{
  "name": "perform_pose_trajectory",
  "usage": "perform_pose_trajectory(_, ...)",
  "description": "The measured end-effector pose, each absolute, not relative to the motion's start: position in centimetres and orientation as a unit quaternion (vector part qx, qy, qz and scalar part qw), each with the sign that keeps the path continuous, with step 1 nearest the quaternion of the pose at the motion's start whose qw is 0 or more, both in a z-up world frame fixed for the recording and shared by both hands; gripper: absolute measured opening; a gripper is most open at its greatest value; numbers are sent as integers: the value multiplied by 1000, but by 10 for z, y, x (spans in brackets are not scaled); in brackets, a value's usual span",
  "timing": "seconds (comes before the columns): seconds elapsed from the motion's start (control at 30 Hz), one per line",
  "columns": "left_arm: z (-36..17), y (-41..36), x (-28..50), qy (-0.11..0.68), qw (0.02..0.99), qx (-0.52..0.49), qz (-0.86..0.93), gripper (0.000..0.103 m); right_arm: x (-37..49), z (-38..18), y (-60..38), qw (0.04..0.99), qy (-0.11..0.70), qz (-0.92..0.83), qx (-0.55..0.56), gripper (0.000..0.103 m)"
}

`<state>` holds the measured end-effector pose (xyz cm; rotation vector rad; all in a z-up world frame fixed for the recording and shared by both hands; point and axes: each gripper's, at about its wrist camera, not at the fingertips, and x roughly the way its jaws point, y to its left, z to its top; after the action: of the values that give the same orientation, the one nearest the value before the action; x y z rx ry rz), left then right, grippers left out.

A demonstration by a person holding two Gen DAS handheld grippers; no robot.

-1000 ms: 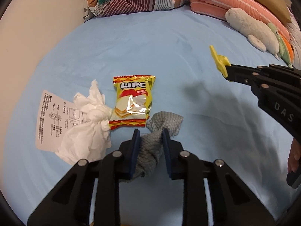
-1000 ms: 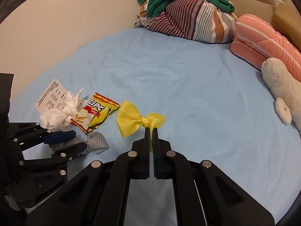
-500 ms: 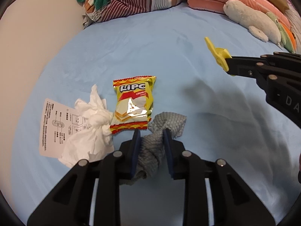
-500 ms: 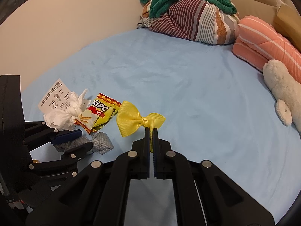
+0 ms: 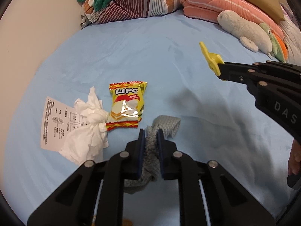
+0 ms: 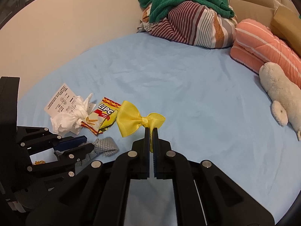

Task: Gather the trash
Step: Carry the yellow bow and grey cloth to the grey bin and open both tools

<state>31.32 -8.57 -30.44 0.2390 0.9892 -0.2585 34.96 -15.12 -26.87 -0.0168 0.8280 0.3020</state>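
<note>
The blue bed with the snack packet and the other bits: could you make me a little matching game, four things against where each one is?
Things:
1. yellow bow
2. grey knitted cloth
3. crumpled white tissue
4. green towel

Places:
A. on top of the striped bundle
B. between the closing jaws of the left gripper
C. lying on the printed paper sheet
D. held up by the right gripper

Pairs: 1-D, 2-B, 3-C, 4-A

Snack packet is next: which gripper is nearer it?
Left. The left gripper, closing on a grey cloth, sits beside the snack packet; the right gripper is farther, holding a yellow bow.
</note>
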Motion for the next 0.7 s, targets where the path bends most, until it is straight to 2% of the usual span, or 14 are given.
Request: perform_pose_trajectory(0.7, -210, -92, 211, 413, 889, 113, -163, 14, 214, -184, -173, 911, 386, 142, -19, 2)
